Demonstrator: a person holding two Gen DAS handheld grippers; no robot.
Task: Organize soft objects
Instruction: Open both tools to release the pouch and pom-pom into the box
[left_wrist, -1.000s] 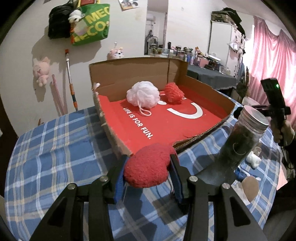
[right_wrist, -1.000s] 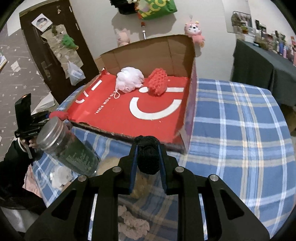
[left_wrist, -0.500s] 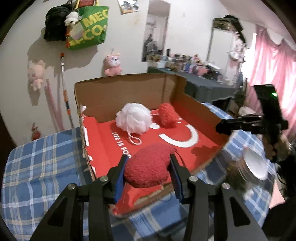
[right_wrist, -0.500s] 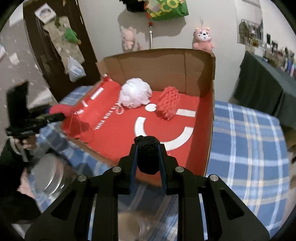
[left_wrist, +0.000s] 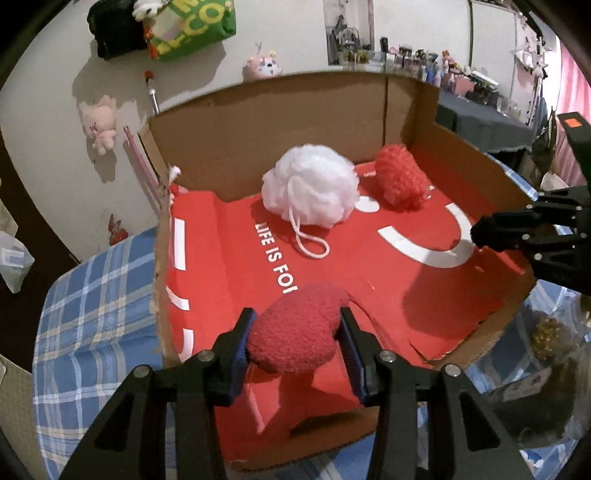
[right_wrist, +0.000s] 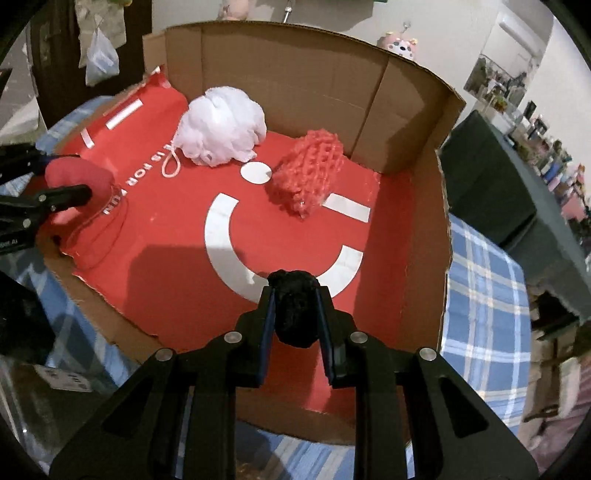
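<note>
Left gripper (left_wrist: 297, 338) clamped on a red fuzzy pad (left_wrist: 295, 328), pads pressing both sides, held above the near left part of the cardboard box (left_wrist: 280, 122). Same pad (right_wrist: 79, 177) visible from the right wrist view at far left, between the black fingers of the left gripper (right_wrist: 70, 181), over the box's left edge. Right gripper (right_wrist: 297, 314) closed tight on a small black fuzzy ball (right_wrist: 295, 308), hovering over the near side of the red box floor (right_wrist: 177, 229), just at the white arc printed there. Right gripper (left_wrist: 480, 230) also seen in the left wrist view, entering from the right over the box's right rim; what it carries not discernible from that angle. Inside box, toward back wall: white mesh bath puff (left_wrist: 312, 186) with its cord loop lying on the red floor, and just beside it, to the right, a red knitted scrubber (left_wrist: 400, 177). Puff (right_wrist: 221, 125) and scrubber (right_wrist: 306, 173) near each other, apparently not touching. Box sitting on blue plaid cloth (left_wrist: 92, 295). Clear jar (left_wrist: 543, 369) on the cloth outside the near right corner of the box, blurred. Plush toys and a green bag hanging on the wall behind.
</note>
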